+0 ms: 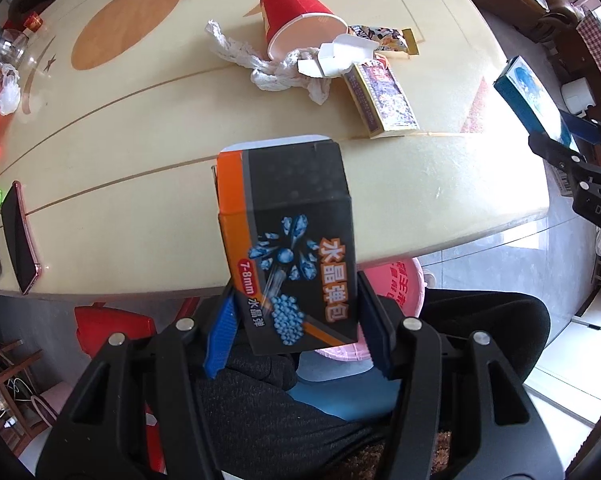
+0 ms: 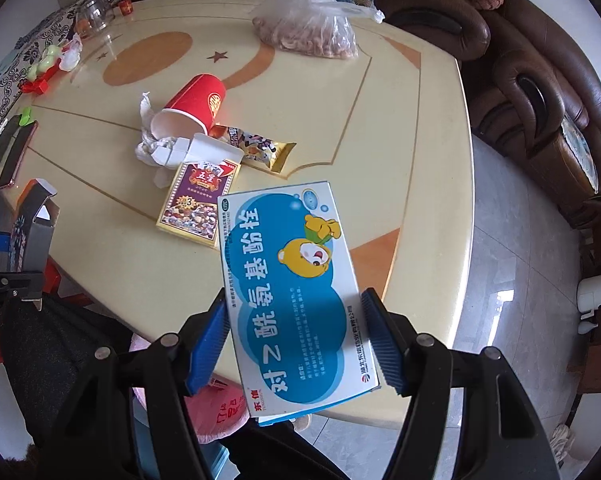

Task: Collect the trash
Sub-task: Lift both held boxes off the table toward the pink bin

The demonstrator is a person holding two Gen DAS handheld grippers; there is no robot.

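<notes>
A cream table (image 1: 140, 152) with orange moon and star inlays fills most of the left wrist view, with grey floor tiles beyond its near edge. The left gripper (image 1: 296, 320) is clamped on a black and orange box (image 1: 288, 240), its blue pads pressing the box's lower sides, and the box is held upright in the air over the table's near edge with its top flap open. Farther back a red paper cup (image 1: 296, 16) lies on its side, its mouth against a twisted white tissue (image 1: 260, 64) and a piece of white card (image 1: 336, 56). Just beside these lie a snack wrapper (image 1: 384, 38) and a purple card box (image 1: 380, 96). A phone (image 1: 18, 236) lies near the left edge, and a pink bag (image 1: 404, 284) shows below the table. In the right wrist view, the right gripper (image 2: 296, 340) holds a blue and white medicine box (image 2: 292, 292) by its long edges, lifted above the table's near corner. Behind it sit the same cup (image 2: 192, 108), tissue (image 2: 148, 148), wrapper (image 2: 260, 148) and purple box (image 2: 200, 204), and a clear bag of nuts (image 2: 312, 28) rests at the far edge in front of a brown leather sofa (image 2: 540, 80).
</notes>
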